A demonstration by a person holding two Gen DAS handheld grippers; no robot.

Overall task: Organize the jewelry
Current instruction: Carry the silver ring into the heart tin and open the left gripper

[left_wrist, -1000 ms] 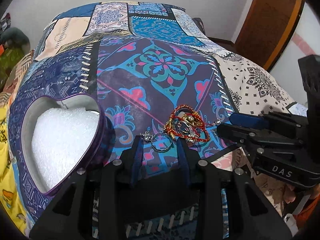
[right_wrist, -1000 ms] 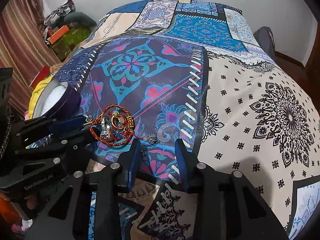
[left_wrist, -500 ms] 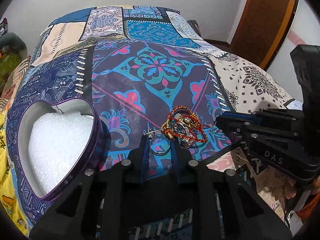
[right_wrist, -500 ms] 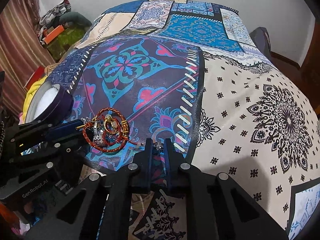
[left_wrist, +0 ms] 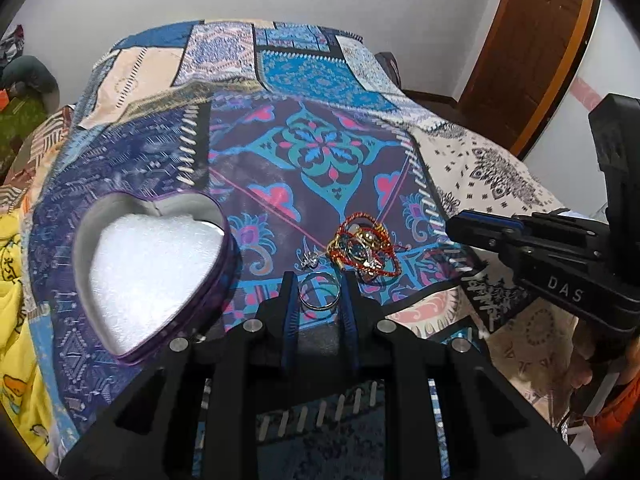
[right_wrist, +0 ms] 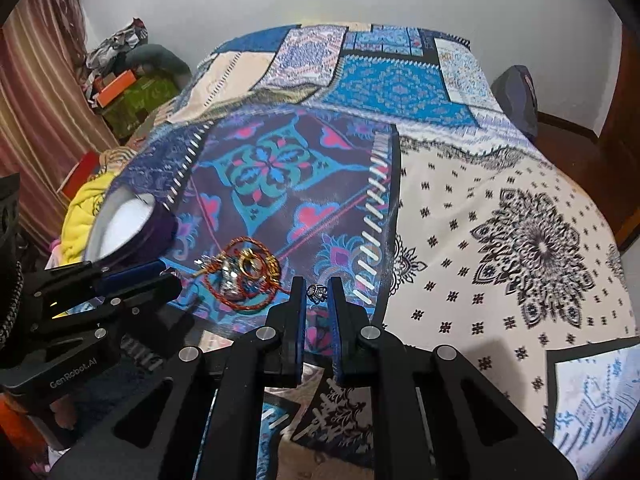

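- bedspread [left_wrist: 320,152]: patchwork; purple panel with teal/pink floral, cream panel with black mandala print, blue geometric squares
- heart-shaped tin [left_wrist: 224,264]: purple rim, white foam inside
- bracelet pile [left_wrist: 362,246]: red and gold thread
- ring [left_wrist: 319,291]: silver
- hand-held gripper bodies: black, blue pads
- door [left_wrist: 532,52]: brown wood

There was one purple heart-shaped tin [left_wrist: 160,280] with white padding inside. Beside the tin were one shiny silver ring [left_wrist: 319,291], one tangled pile of red thread bracelets [left_wrist: 366,250], and two small silver charms [left_wrist: 309,261] [right_wrist: 317,292]. Two black grippers [left_wrist: 318,280] [right_wrist: 317,286] were there.
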